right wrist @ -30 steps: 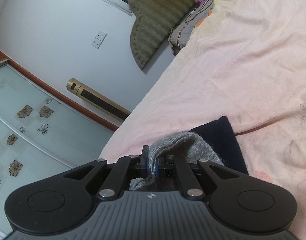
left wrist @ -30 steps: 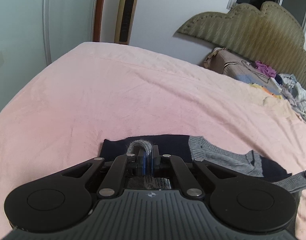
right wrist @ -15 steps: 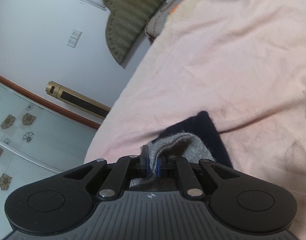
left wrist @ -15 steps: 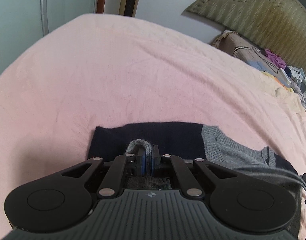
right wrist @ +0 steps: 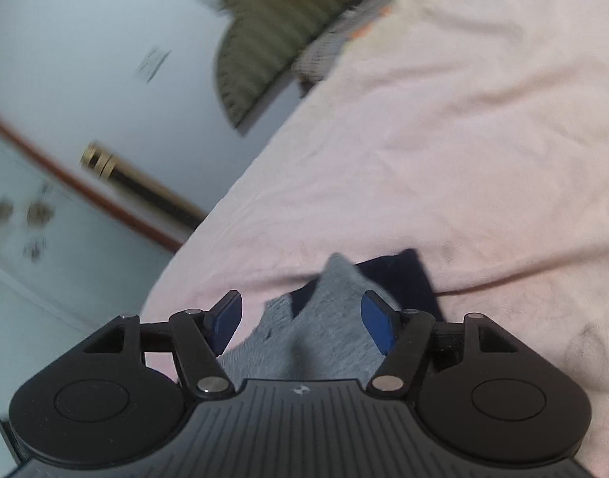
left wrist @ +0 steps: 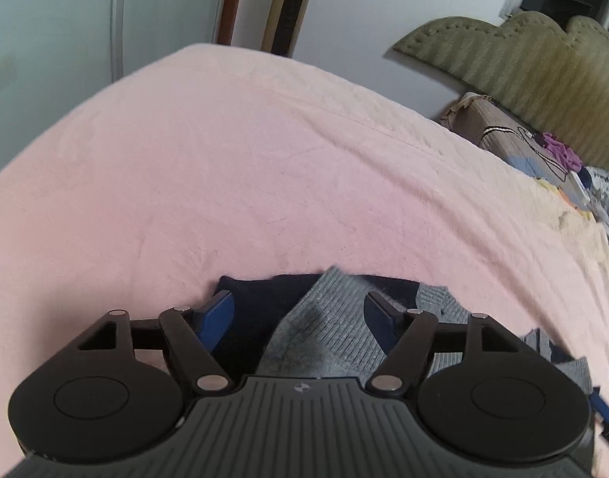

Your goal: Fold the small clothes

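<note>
- Left gripper (left wrist: 298, 306): jaws opening, blue pads (left wrist: 217, 318) wide apart and off the cloth; grey knit of the sweater (left wrist: 328, 330) lay between them, unpinched.
- Sweater: grey over navy, flat on the pink sheet (left wrist: 225, 159), near its front edge.
- Right gripper (right wrist: 300, 310): jaws opening, wide; grey fold (right wrist: 324, 318) loose between the pads (right wrist: 378, 322), not pressed.
- Headboard (left wrist: 523, 51), clothes pile (left wrist: 583, 187): far right, well apart from the sweater.

Left tool (left wrist: 298, 314) jaws opening, no longer pinching the grey knit garment (left wrist: 328, 334) (it lies slack between them), right tool (right wrist: 300, 316) likewise, hem peak at 12 o'clock.
</note>
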Demonstrator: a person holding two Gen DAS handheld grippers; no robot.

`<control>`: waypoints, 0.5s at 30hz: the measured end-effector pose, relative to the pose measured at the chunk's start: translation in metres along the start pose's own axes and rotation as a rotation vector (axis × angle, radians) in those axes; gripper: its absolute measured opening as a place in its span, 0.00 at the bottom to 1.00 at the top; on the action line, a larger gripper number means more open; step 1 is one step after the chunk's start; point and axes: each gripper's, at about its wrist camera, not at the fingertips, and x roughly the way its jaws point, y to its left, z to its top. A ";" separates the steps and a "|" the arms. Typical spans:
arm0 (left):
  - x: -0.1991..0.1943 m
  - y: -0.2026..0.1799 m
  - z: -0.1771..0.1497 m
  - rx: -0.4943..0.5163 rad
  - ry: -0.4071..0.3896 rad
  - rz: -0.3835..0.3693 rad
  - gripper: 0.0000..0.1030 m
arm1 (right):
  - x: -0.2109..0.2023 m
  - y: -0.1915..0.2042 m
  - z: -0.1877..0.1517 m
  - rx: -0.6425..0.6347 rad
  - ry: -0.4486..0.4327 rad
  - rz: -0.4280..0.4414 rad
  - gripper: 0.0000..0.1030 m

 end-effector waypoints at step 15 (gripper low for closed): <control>-0.028 -0.016 -0.067 0.245 -0.072 0.107 0.79 | 0.016 0.104 -0.098 -0.791 0.025 -0.377 0.79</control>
